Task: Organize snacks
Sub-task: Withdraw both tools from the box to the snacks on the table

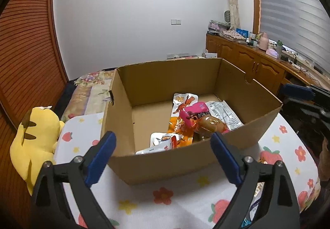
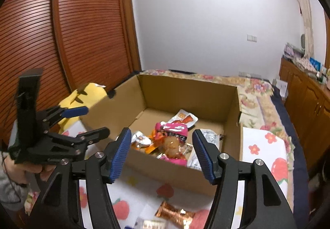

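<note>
An open cardboard box (image 1: 165, 164) (image 2: 235, 105) stands on a fruit-print cloth and holds several snack packs: a pink pack (image 1: 193, 112) (image 2: 173, 131), a brown bun in clear wrap (image 1: 210, 123) (image 2: 172, 146), a white and orange pack (image 1: 184, 100) (image 2: 184, 117), and a silver pack (image 1: 163, 140) (image 2: 141, 139). My left gripper (image 1: 163, 140) is open and empty, just in front of the box's near wall; it also shows in the right wrist view (image 2: 90, 121). My right gripper (image 2: 162, 151) is open and empty above the near wall. A copper-wrapped snack (image 2: 174, 214) lies on the cloth below it.
A yellow plush toy (image 1: 35, 136) (image 2: 86, 95) sits left of the box. The fruit-print cloth (image 1: 185, 198) lies on a floral bedspread (image 2: 255, 93). A slatted wooden wardrobe (image 2: 61, 33) stands at left, a wooden cabinet (image 1: 247, 60) with clutter at right. Another small pack (image 2: 151, 223) lies near the copper one.
</note>
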Demonstrator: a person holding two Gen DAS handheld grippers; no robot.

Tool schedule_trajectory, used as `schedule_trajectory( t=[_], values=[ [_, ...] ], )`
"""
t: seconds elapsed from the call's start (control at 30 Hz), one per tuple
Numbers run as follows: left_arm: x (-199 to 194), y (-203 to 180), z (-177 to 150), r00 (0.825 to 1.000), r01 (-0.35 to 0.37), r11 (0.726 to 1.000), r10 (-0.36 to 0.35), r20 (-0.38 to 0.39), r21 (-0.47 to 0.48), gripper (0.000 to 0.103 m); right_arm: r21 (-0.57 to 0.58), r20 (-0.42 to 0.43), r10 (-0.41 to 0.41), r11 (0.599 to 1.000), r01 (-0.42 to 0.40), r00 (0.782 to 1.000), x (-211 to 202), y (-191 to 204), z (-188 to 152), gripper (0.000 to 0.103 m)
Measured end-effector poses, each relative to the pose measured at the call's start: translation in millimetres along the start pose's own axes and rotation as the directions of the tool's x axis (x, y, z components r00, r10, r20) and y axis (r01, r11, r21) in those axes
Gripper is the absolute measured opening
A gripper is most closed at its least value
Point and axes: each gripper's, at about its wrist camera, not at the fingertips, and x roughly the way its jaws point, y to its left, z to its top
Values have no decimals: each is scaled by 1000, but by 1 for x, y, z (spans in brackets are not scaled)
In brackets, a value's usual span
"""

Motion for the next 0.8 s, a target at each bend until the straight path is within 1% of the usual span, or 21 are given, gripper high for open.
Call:
schedule_trajectory(
  t=[0.03, 0.13, 0.2, 0.23, 0.33, 0.43, 0.53, 0.57, 0.63, 0.73, 0.8],
  values=[
    [-3, -1, -1, 1000, -4, 1000, 4, 2, 0, 98, -7, 3, -1, 1000, 1, 1000, -5, 1, -3, 67],
    [-13, -3, -7, 1000, -8, 1000, 8, 3, -2, 99, -17, -3, -12, 1000, 12, 1000, -16, 4, -18, 68],
    [-19, -6, -12, 1000, -21, 1000, 21, 6, 0, 100, -9, -21, -11, 1000, 11, 1000, -20, 4, -30, 68],
    [-22, -8, -15, 999, -36, 999, 36, 7, 7, 103, -6, -28, -11, 1000, 11, 1000, -21, 4, -35, 68],
    [-31, -12, -25, 998, -53, 998, 53, 27, 31, 103, -13, -52, -31, 999, 30, 998, -25, 7, -56, 69],
    [-36, -11, -33, 999, -33, 999, 33, 20, 24, 103, -28, -91, -46, 999, 44, 995, -23, 11, -78, 69],
    [-41, -7, -43, 1000, 27, 999, -26, 14, -24, 103, -18, -130, -37, 999, 35, 991, -23, 15, -100, 69],
    [-43, -7, -47, 999, 34, 999, -34, 11, -38, 103, -14, -142, -32, 999, 30, 989, -22, 16, -106, 69],
    [-44, -9, -54, 999, 33, 998, -33, 10, -44, 103, -13, -159, -32, 999, 30, 987, -20, 19, -114, 69],
    [-47, -14, -65, 1000, 28, 999, -28, 11, -29, 103, -16, -185, -34, 999, 31, 982, -17, 25, -127, 69],
    [-48, -16, -72, 999, 44, 999, -44, 2, -29, 103, -14, -195, -33, 999, 31, 980, -16, 29, -134, 69]
  ],
)
